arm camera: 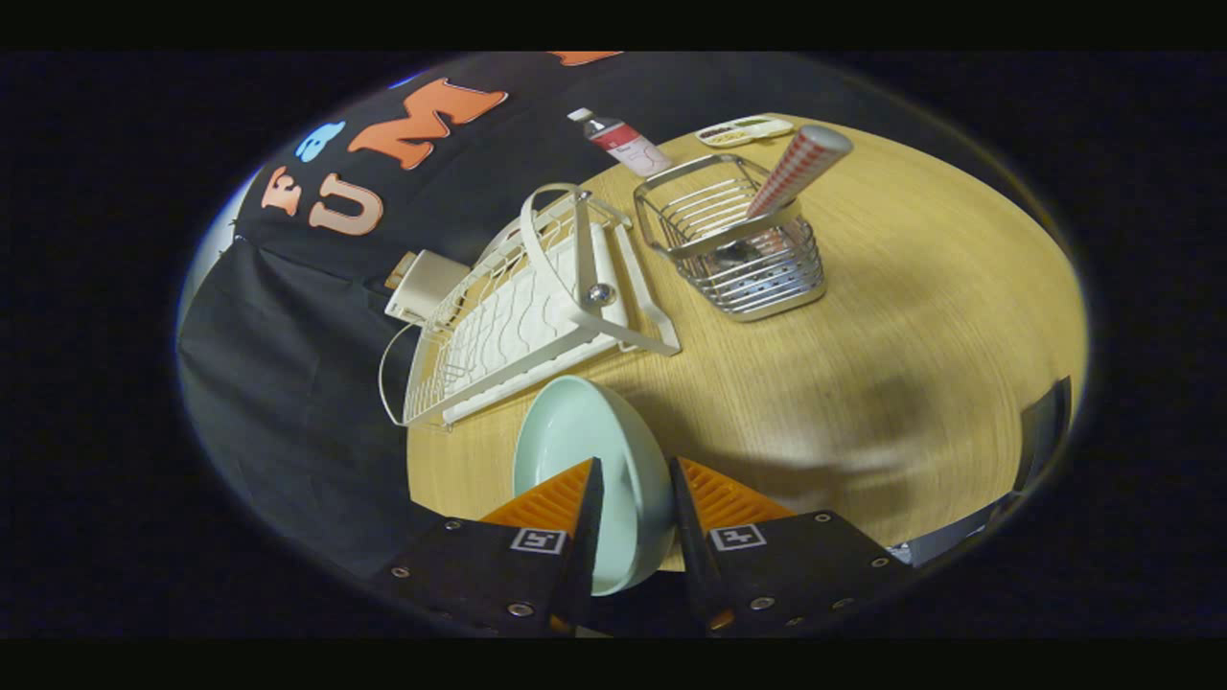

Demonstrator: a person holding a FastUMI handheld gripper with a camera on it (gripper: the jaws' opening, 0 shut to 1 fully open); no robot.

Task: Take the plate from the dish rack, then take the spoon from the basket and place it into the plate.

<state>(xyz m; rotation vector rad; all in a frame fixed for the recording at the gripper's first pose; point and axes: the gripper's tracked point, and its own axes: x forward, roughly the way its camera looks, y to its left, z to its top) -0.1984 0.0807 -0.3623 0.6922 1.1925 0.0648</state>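
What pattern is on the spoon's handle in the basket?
Red-and-white checks on the spoon, in the gripper view.

You see a round wooden table with pale grain, lit warmly from above, and the booth's black cloth wall hanging behind it.

Plate btwn gripper fingers, rack beyond, spoon prob. in basket
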